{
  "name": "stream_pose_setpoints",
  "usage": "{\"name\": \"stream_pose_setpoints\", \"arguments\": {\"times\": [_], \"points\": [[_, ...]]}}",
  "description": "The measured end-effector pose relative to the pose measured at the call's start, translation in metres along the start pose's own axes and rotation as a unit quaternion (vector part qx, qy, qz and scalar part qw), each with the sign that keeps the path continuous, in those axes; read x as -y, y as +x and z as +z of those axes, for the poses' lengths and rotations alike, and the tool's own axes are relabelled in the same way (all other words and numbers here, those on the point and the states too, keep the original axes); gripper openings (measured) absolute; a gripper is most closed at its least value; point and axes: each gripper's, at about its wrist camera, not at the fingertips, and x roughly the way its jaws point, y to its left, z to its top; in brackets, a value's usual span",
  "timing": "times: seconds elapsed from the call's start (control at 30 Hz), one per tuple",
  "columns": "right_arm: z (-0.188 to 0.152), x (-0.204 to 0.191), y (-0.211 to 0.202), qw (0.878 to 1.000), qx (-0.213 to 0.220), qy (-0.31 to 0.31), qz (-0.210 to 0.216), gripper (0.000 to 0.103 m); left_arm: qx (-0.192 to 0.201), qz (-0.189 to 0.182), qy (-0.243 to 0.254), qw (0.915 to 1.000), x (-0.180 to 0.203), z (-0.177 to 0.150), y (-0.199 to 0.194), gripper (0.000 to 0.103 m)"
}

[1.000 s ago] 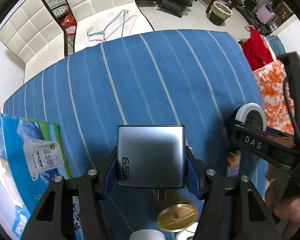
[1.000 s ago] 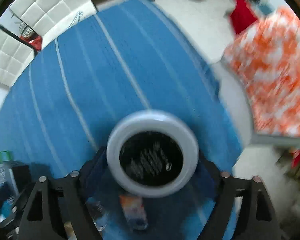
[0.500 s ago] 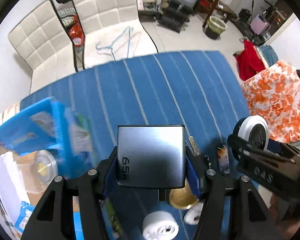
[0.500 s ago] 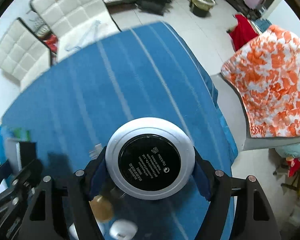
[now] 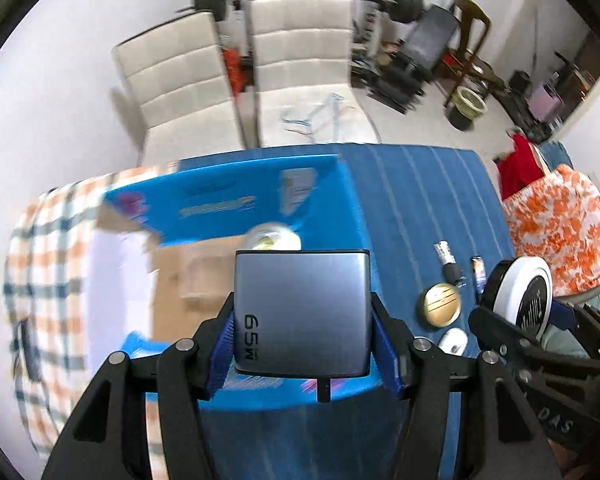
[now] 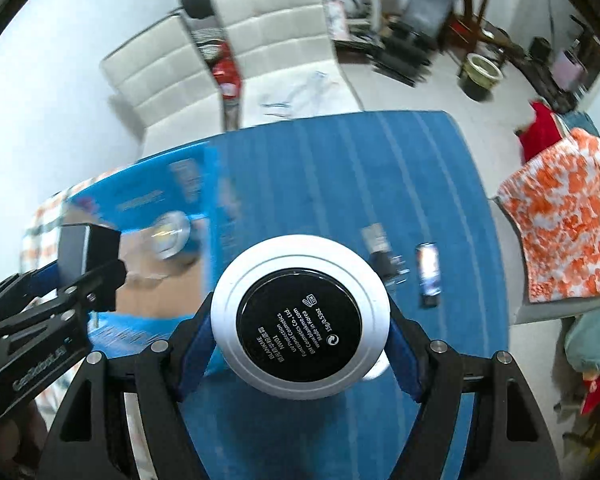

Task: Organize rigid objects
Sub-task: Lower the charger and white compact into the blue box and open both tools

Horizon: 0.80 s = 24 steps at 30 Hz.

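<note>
Here, largest first. Table, covered in a blue white-striped cloth [image 6: 380, 184]; it carries everything below. Open cardboard box [image 5: 228, 216], blue printed outside and brown inside, at the left end of the table, blurred in both views; a round silver-and-gold tin [image 5: 274, 238] lies inside it near the far wall.

My left gripper [image 5: 302, 322]: blue pads pressed against both sides of a grey power adapter [image 5: 304, 312] marked "65W", held in the air over the box's near right corner. My right gripper [image 6: 300, 320]: pads clamped on the rim of a round cosmetics compact [image 6: 300, 318], white ring around a black printed base that faces the camera, held above the cloth just right of the box.

On the cloth, right of the box and apart from each other: a gold round lid or tin [image 5: 442, 304]; a white rounded item [image 5: 454, 340], near the gold one, kind unclear; a small dark object with a silvery end [image 5: 448, 262]; a slim dark stick-shaped item [image 6: 428, 274].
</note>
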Motion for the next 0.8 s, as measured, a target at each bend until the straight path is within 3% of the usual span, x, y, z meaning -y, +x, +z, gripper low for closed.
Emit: {"name": "stream_pose_setpoints", "arguments": {"times": [0.27, 0.47, 0.67, 0.8], "points": [[-0.031, -0.080, -0.036, 0.998, 0.011, -0.043, 0.038, 0.077, 0.020, 0.026, -0.035, 0.9989, -0.058, -0.039, -0.053, 0.057], [-0.044, -0.120, -0.056, 0.996, 0.019, -0.064, 0.053, 0.077, 0.032, 0.021, -0.051, 0.9980, -0.084, -0.053, -0.070, 0.057], [-0.033, -0.137, -0.035, 0.996, 0.005, -0.062, 0.058, 0.077, 0.024, 0.017, -0.058, 0.9979, -0.112, -0.049, -0.054, 0.057], [-0.014, -0.141, 0.013, 0.997, -0.025, -0.048, 0.054, 0.077, 0.001, 0.013, -0.071, 0.9974, -0.136, -0.034, -0.015, 0.057]]}}
